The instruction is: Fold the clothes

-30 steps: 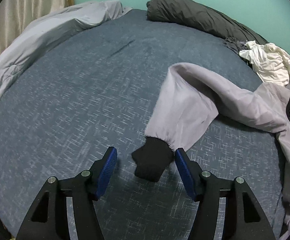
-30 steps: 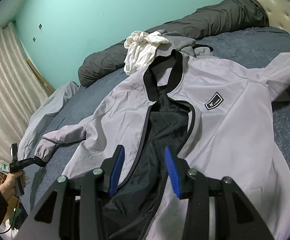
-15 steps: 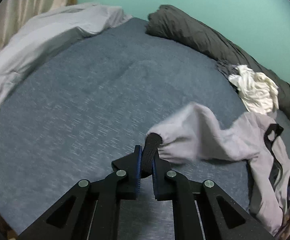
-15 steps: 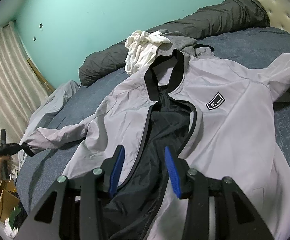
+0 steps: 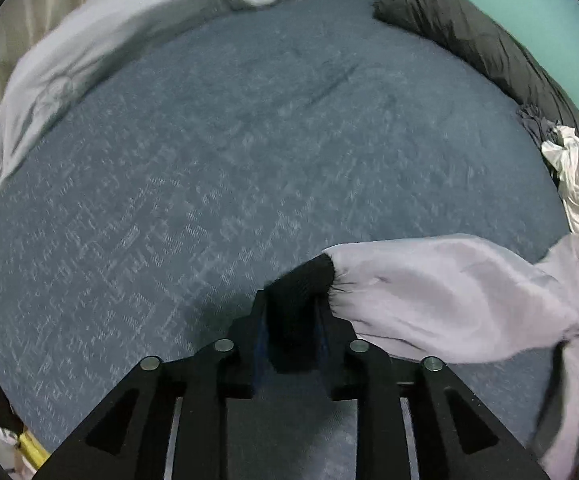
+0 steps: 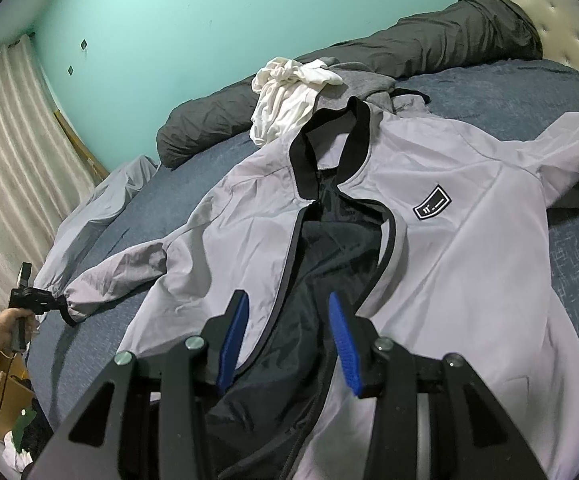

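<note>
Black ribbed cuff (image 5: 301,280) is clamped in my left tool (image 5: 291,344), my right tool (image 6: 285,340) gapes over the grey jacket (image 6: 441,264) spread mid-bed (image 5: 209,152), so I'd carry that sleeve taut across the chest.

Both views dim, flat indoor light, no hard highlights. Left wrist view is motion-blurred: bed (image 5: 217,184) weave smeared, sleeve (image 5: 441,296) edge soft, duvet (image 5: 469,40) fuzzy; only the left tongs (image 5: 291,336) stay crisp (they ride with the camera). Soft shadow under them on the bed. Right wrist view is sharper: jacket (image 6: 469,280) badge legible, wall (image 6: 193,40) brighter up top, mild sheen on the black lining. Heavy fisheye bending and black vignette at all corners.
</note>
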